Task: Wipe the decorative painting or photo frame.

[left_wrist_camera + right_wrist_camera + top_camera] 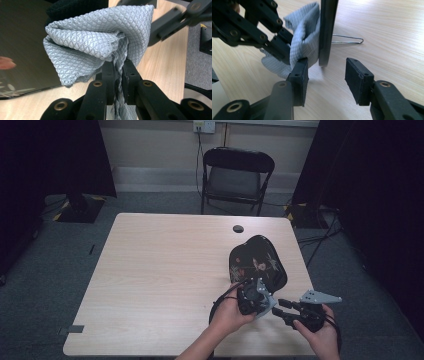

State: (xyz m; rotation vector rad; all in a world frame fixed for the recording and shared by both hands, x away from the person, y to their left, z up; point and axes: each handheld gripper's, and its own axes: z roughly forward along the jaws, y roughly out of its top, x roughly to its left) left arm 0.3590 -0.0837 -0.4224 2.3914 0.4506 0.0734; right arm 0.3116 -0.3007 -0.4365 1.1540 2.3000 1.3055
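Your left gripper (119, 75) is clamped on the soft cloth (100, 42); your right gripper (325, 75) stands apart around the tray (327, 30) edge (glossy, slippery, stiff): grip the rim firmly.

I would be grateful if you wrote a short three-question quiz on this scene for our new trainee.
1. True or false: the left gripper has its jaws shut on the grey waffle-textured cloth.
2. What stands on edge on the light wooden table? A) a white bowl B) the glossy black lacquered tray with a flower pattern C) a glass jar
3. Fill in: the right gripper has its jaws ____, one on each side of the tray's lower edge, touching nothing.

Key: 1 true; 2 B; 3 open.
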